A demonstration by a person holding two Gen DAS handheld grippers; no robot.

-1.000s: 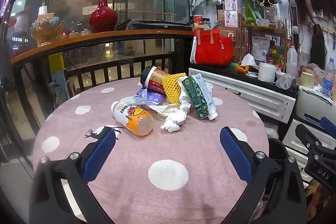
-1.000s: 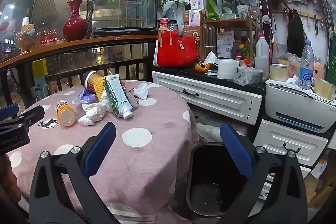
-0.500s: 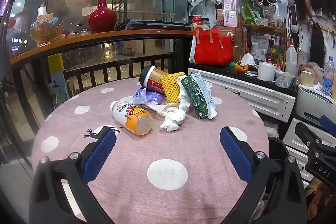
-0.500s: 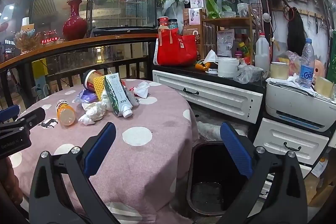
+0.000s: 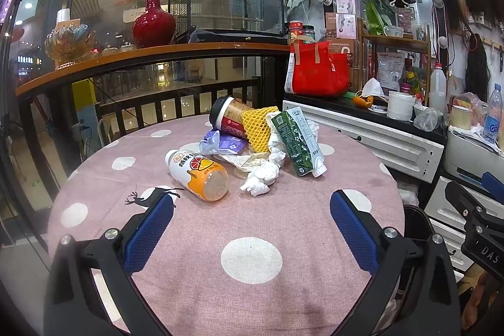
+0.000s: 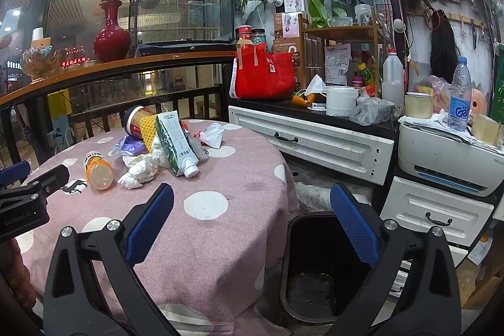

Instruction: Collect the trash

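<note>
A heap of trash lies on the round pink dotted table [image 5: 252,229]: an orange juice bottle [image 5: 198,172] on its side, crumpled white tissue [image 5: 261,178], a green carton [image 5: 297,140], a paper cup [image 5: 226,118] in yellow foam net [image 5: 256,129], and a purple wrapper [image 5: 225,144]. My left gripper [image 5: 252,210] is open above the near part of the table, short of the bottle. My right gripper [image 6: 252,210] is open, spanning the table's right edge and a black bin [image 6: 318,266] on the floor. The same bottle [image 6: 97,170] and carton [image 6: 174,144] show at its left.
White drawer cabinets [image 6: 315,144] stand right of the table, with a red bag [image 6: 264,74], a printer [image 6: 447,159] and water bottles on top. A railing with a wooden ledge [image 5: 141,59] and a red vase [image 5: 153,21] runs behind the table.
Both views have shifted only slightly. The trash has not moved and both grippers stay open.
</note>
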